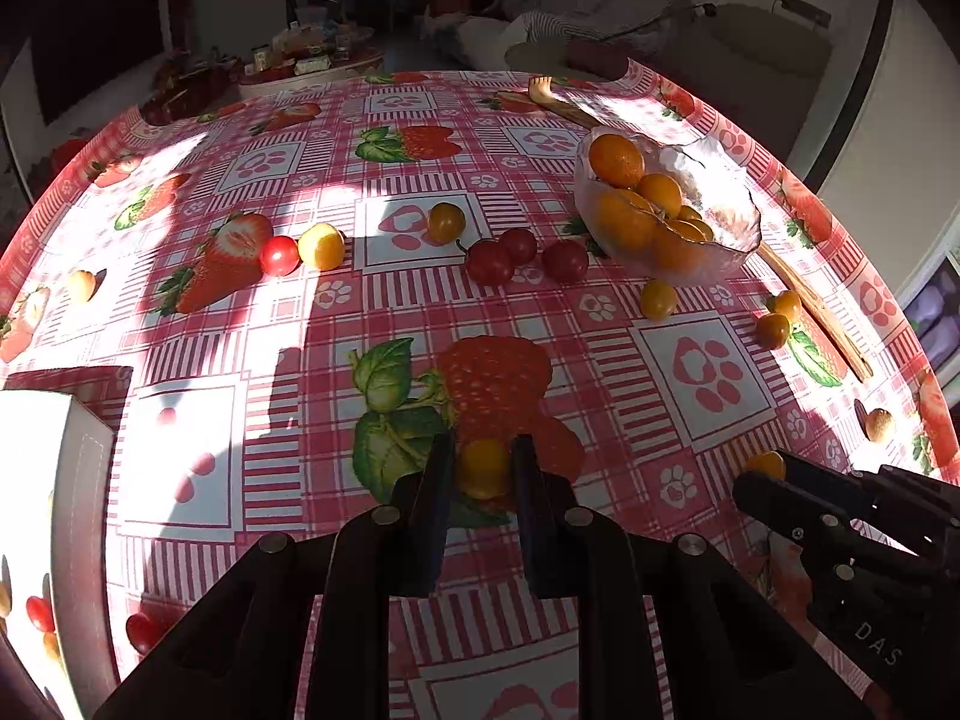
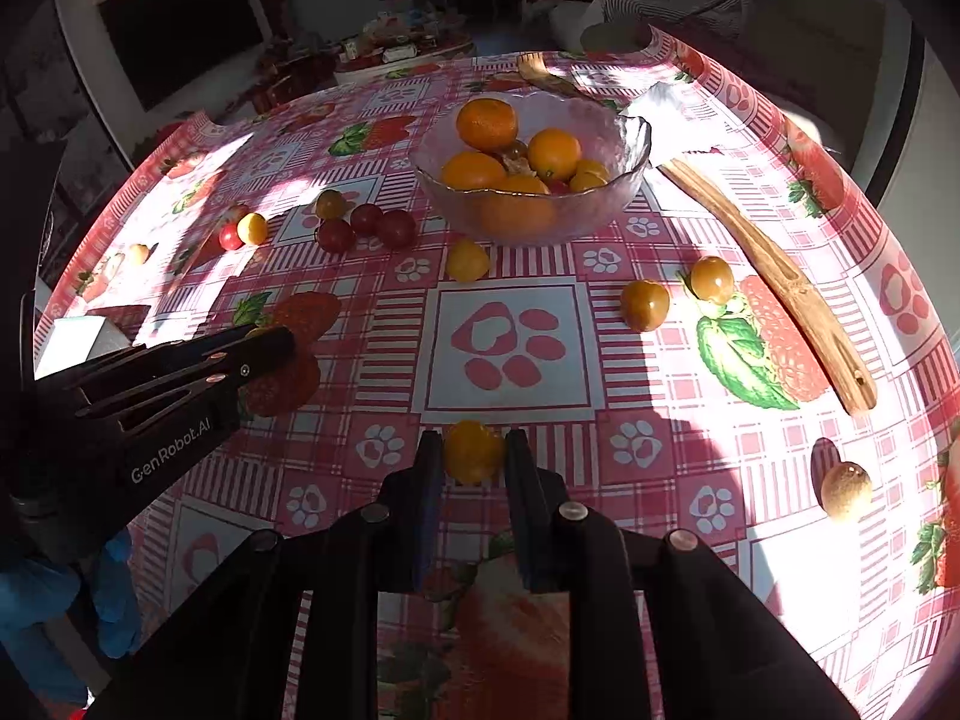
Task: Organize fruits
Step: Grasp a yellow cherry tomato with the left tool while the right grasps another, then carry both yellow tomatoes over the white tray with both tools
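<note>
In the left wrist view my left gripper (image 1: 483, 453) is shut on a small yellow tomato (image 1: 483, 477), low over the strawberry-print tablecloth (image 1: 300, 312). My right gripper (image 2: 473, 441) is shut on another yellow tomato (image 2: 474, 457) in the right wrist view. Each gripper also shows in the other's view: the right gripper (image 1: 771, 480) at the right edge, the left gripper (image 2: 279, 342) at the left. A glass bowl (image 2: 636, 138) (image 1: 735, 240) with oranges and small yellow fruits stands at the far right. Loose red tomatoes (image 1: 489, 261) and yellow tomatoes (image 1: 321, 246) lie mid-table.
A wooden fork (image 2: 774, 276) lies beside the bowl. Two yellow-brown tomatoes (image 2: 645, 303) rest near it, and a brown longan (image 2: 846, 489) sits at the right edge. A white box (image 1: 54, 510) with small fruits stands at the near left. Strong sunlight and shadows cross the table.
</note>
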{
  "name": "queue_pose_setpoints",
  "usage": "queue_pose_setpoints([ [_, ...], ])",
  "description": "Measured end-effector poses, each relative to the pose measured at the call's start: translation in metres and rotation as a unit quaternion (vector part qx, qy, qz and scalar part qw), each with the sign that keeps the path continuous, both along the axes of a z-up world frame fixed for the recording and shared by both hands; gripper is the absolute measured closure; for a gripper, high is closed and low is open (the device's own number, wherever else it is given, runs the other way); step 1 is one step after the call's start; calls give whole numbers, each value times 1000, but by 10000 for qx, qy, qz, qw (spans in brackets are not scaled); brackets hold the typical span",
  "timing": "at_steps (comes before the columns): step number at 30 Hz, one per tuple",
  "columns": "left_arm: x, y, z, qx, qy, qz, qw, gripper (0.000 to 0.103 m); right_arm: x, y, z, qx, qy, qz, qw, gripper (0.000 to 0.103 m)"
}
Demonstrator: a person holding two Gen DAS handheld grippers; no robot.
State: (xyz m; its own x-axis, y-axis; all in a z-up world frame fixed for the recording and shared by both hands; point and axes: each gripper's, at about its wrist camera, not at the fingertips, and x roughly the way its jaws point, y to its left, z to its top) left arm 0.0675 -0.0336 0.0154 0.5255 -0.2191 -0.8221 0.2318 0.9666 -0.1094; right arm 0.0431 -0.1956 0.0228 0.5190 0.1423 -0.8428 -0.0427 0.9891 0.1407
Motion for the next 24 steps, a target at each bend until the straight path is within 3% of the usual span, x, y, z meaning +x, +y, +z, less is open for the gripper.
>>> queue_pose_setpoints([
  [7,-52,24,5,-143,24,87,9999,82,-24,-3,1,255,166,15,9995,80],
  [14,-103,44,0,30,43,173,9998,82,-50,6,1,326,281,120,9990,80],
  [24,-131,65,14,-186,-81,356,9992,82,-67,29,15,232,213,303,9990,80],
])
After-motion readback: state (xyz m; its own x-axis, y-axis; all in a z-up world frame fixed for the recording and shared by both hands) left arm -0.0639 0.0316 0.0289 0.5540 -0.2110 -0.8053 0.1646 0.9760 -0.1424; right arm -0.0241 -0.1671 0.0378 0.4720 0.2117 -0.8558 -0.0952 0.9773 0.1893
